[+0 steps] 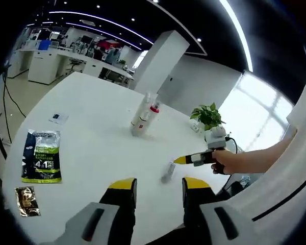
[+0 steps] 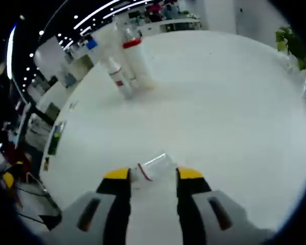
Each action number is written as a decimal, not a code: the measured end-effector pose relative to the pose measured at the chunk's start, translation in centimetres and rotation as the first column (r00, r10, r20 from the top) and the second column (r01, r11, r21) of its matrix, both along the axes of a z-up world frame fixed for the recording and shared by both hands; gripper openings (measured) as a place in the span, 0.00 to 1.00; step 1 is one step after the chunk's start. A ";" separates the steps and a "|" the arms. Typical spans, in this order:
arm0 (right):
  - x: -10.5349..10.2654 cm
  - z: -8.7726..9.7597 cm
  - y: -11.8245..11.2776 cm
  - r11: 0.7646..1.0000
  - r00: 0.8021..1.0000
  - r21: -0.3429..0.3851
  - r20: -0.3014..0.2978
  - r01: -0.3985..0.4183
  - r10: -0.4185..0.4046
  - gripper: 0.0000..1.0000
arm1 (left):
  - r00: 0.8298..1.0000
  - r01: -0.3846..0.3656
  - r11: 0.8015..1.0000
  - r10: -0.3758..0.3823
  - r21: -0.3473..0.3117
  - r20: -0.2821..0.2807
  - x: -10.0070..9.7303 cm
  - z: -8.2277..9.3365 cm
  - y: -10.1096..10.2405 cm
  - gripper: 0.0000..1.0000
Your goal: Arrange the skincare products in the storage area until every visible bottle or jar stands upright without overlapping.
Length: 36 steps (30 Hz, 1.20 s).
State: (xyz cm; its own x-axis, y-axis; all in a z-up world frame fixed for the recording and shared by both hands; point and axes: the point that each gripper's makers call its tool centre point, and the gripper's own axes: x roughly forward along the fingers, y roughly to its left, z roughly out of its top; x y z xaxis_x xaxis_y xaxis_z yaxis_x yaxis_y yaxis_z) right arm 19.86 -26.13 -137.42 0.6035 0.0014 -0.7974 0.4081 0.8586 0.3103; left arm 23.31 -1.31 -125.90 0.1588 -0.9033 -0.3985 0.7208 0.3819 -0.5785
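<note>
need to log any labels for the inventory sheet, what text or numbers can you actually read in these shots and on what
"4 1": large white digits on the green and dark packet lying flat on the white table; its smaller print is too blurred to read.
Small brown sachet: print unreadable.
Standing bottles: red markings show, no legible words.
Small bottle lying between the jaws of the right hand-held gripper: red mark, unreadable.

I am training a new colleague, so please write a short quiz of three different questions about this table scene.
1. True or false: the small clear bottle lies on its side on the white table.
2. Which tool is at that bottle? A) the left tool B) the right tool
3. Fill in: the group of white bottles beyond it stands ____.

Key: 1 true; 2 B; 3 upright.
</note>
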 end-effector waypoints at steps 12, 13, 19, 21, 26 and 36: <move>3.7 -1.1 2.7 0.995 0.994 -0.023 -0.041 -0.100 0.099 0.37 | 0.999 -0.047 0.999 0.047 0.028 0.006 0.8 -0.2 2.3 0.33; 3.8 -1.5 2.8 0.990 0.989 -0.046 -0.065 -0.137 0.134 0.37 | 0.998 -0.055 0.998 0.055 0.031 0.006 0.9 -0.2 2.6 0.33; 4.6 -1.6 3.5 0.979 0.981 -0.084 -0.075 -0.187 0.181 0.32 | 0.996 -0.093 0.995 0.093 0.040 0.009 1.2 -0.2 3.8 0.33; 4.7 -1.8 3.7 0.972 0.974 -0.089 -0.086 -0.216 0.209 0.32 | 0.995 -0.104 0.994 0.103 0.044 0.008 1.4 -0.3 4.1 0.33; 4.5 -2.2 3.7 0.939 0.947 -0.142 -0.130 -0.312 0.295 0.25 | 0.995 -0.100 0.994 0.100 0.051 0.007 1.3 -0.4 4.1 0.33; 4.5 -0.6 3.9 0.918 0.933 -0.166 -0.052 -0.360 0.356 0.19 | 0.999 -0.046 0.997 0.046 0.057 -0.004 1.0 -0.7 2.8 0.33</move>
State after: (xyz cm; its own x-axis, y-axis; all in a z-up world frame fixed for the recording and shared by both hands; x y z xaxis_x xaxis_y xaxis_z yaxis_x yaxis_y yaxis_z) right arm 24.40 -22.28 -138.07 0.5718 0.0783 -0.8167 0.0681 0.9875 0.1424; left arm 24.29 1.54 -126.59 0.1976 -0.8709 -0.4500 0.6989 0.4470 -0.5583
